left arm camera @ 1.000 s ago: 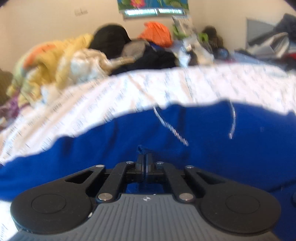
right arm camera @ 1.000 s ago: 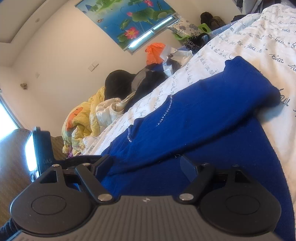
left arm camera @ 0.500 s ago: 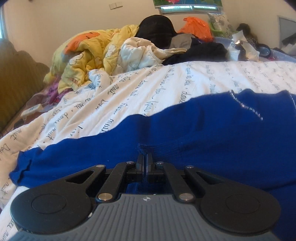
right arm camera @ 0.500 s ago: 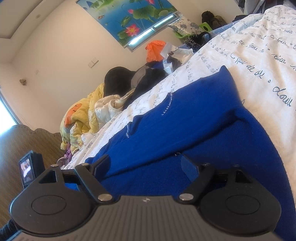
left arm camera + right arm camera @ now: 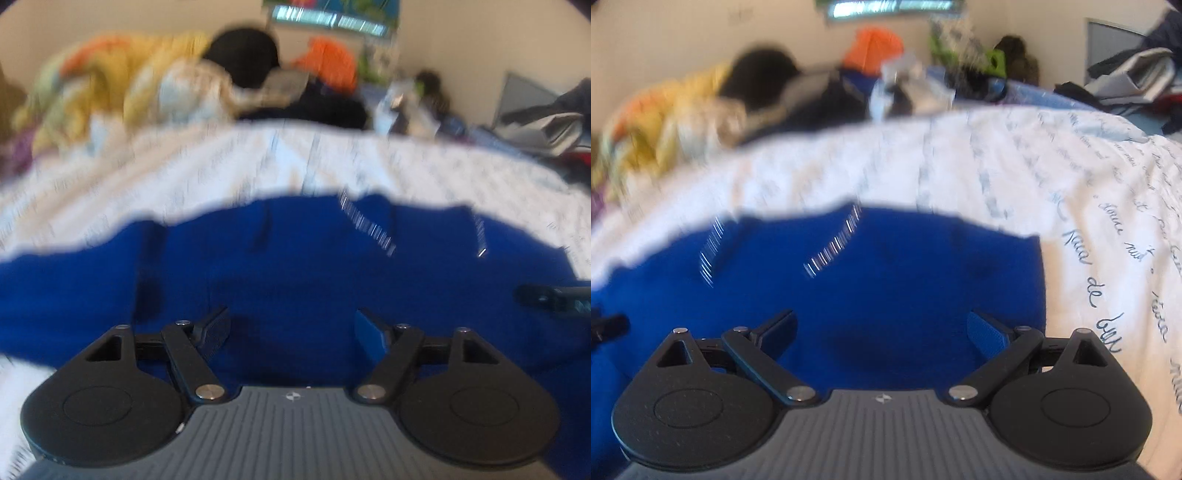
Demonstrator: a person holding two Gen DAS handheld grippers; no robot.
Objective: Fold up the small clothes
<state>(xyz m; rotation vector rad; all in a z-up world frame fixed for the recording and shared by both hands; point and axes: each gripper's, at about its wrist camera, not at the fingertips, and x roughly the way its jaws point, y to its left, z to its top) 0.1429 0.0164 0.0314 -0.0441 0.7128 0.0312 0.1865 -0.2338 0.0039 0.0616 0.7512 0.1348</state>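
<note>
Currently spread apart and empty above blue garment [image 5: 295, 266] on script-printed bedsheet [image 5: 1089, 192]: left gripper [image 5: 291, 328], right gripper [image 5: 882, 328]; beyond at 12 o'clock, heaped clothes pile [image 5: 258, 85] against wall, nothing obstructing.

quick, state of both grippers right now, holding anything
Left gripper: open, holding nothing, above the blue garment.
Right gripper: open, holding nothing, above the same blue garment.
</note>
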